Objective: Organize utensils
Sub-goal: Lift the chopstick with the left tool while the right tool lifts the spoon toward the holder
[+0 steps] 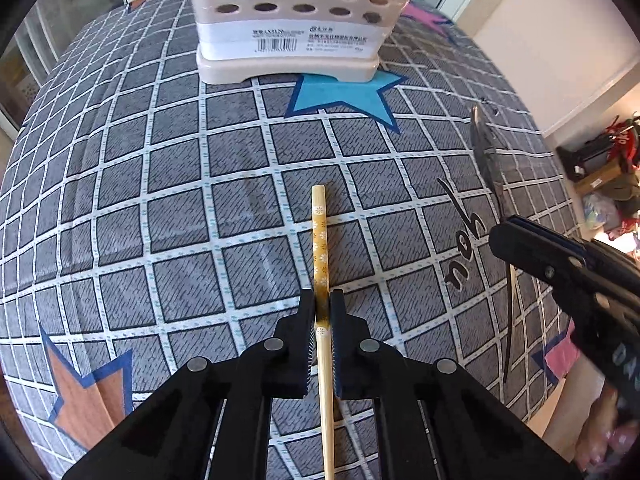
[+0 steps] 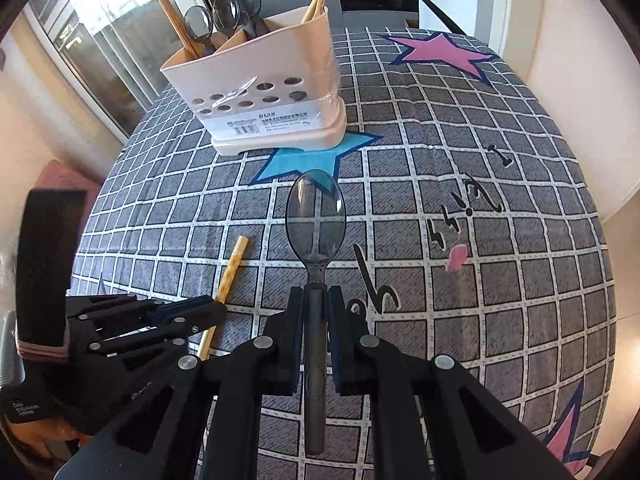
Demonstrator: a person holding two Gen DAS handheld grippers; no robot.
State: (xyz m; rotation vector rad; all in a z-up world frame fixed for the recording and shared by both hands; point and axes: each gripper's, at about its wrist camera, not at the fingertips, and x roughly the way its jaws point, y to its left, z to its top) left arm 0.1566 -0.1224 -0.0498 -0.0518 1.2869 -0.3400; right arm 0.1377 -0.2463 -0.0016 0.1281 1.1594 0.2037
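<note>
The left gripper (image 1: 322, 312) clamps a bamboo chopstick (image 1: 320, 240) above the checked tablecloth (image 1: 160, 200). The right gripper (image 2: 316, 304) grips a grey translucent spoon (image 2: 315, 216) by its handle, bowl pointing toward the beige utensil holder (image 2: 272, 96) on the blue star (image 2: 308, 158).

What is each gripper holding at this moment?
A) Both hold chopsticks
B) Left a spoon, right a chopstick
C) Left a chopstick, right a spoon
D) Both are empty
C: the left gripper has its jaws closed on a bamboo chopstick, and the right gripper has its jaws closed on the handle of a translucent grey spoon.
</note>
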